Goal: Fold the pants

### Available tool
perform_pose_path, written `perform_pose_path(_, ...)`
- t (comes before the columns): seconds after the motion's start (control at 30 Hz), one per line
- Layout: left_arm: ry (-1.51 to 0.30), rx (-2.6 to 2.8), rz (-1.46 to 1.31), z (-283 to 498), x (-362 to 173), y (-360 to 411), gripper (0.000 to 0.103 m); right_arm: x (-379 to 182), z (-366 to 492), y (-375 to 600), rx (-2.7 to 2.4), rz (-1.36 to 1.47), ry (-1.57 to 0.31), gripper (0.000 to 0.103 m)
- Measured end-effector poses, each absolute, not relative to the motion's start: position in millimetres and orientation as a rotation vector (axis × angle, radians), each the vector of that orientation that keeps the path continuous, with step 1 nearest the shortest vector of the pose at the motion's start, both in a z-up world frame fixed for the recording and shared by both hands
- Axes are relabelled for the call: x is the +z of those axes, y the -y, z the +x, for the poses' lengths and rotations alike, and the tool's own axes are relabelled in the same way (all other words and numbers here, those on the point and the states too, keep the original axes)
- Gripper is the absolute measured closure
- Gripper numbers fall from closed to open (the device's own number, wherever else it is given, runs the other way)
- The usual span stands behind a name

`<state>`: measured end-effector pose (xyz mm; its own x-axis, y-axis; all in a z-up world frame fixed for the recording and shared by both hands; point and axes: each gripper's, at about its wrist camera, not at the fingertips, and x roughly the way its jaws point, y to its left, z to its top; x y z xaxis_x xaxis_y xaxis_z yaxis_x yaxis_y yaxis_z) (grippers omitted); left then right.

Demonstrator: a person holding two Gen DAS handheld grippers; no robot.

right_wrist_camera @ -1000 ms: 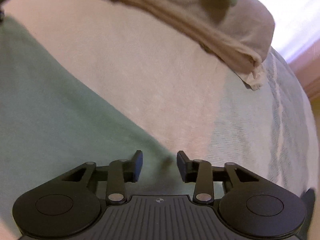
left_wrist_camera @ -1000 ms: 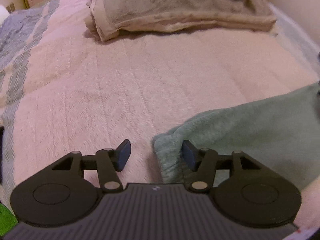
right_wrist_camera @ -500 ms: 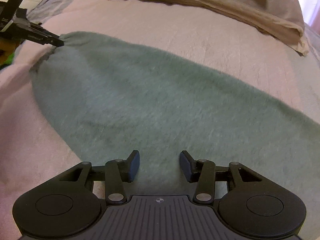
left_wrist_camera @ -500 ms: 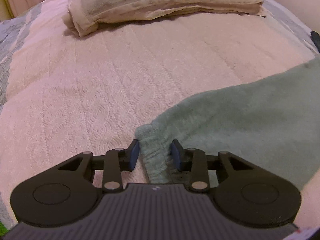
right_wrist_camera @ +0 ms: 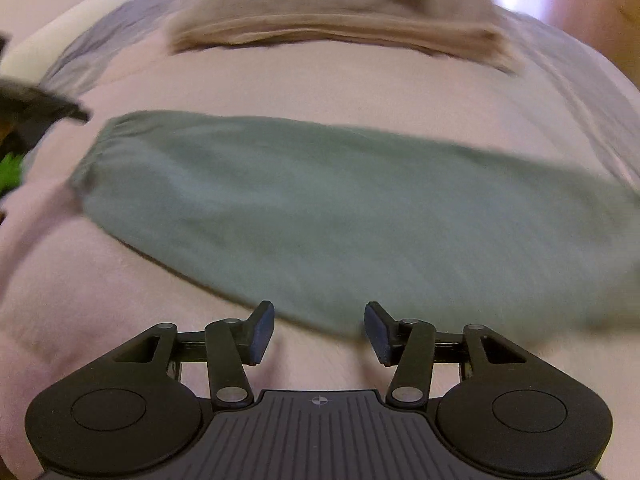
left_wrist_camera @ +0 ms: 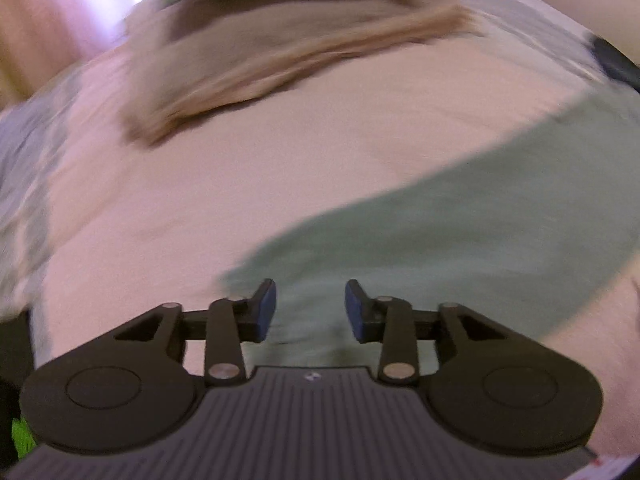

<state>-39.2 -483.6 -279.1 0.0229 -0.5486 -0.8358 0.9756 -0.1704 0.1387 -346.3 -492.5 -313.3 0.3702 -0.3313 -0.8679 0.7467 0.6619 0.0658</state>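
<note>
Fleece pants: soft, limp, light

Left gripper hangs with jaws apart over the narrow end of the green pants, gripping nothing. They lie flat across the pink bedspread. Right gripper, also spread and empty, sits at their near edge. Likely floppy; pinch both layers at an edge.

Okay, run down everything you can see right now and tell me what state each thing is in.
Left gripper: open, holding nothing, over the pants' end.
Right gripper: open, holding nothing, at the pants' near edge.
Green pants: lying flat on the bed, long, not gripped.
Beige blanket: folded, stacked at the far end.
Pink bedspread: spread out.
</note>
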Motion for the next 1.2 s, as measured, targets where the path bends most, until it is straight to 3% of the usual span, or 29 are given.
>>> perform_pose_path(0.13,-0.504,-1.773,1.076,-139,-286,474,0.060,-320,-409,488,-0.941,0.654,-0.935,0.053)
perform_pose_path(0.3,-0.211,-2.167,1.242,-270,-316,458,0.055,-325,-467,484,-1.164,0.809,-0.824,0.052)
perform_pose_path(0.47,0.257,-2.301,1.452,-353,-363,445,0.057,-323,-493,475,-1.278,0.869,-0.716,0.052)
perform_pose_path(0.5,0.317,-2.304,1.484,-357,-370,444,0.063,-323,-496,474,-1.289,0.875,-0.699,0.052)
perform_pose_path(0.53,0.367,-2.303,1.500,-360,-373,445,0.079,-324,-497,471,-1.298,0.885,-0.682,0.051)
perform_pose_path(0.57,0.409,-2.280,1.504,-360,-372,449,0.088,-324,-497,472,-1.301,0.892,-0.675,0.051)
perform_pose_path(0.6,0.412,-2.265,1.499,-359,-367,454,0.093,-323,-498,468,-1.306,0.899,-0.666,0.051)
perform_pose_path(0.7,0.276,-2.257,1.402,-345,-337,487,0.095,-321,-492,467,-1.285,0.912,-0.624,0.051)
perform_pose_path(0.83,-0.185,-2.246,1.227,-316,-297,560,0.095,-319,-474,475,-1.236,0.917,-0.559,0.049)
perform_pose_path(0.9,-0.312,-2.220,1.150,-304,-286,590,0.095,-320,-461,484,-1.211,0.909,-0.532,0.047)
perform_pose_path(1.0,-0.353,-2.209,1.120,-297,-279,613,0.095,-320,-442,503,-1.185,0.888,-0.481,0.040)
perform_pose_path(1.2,-0.345,-2.238,1.137,-298,-284,611,0.095,-335,-413,542,-1.271,0.853,-0.478,0.038)
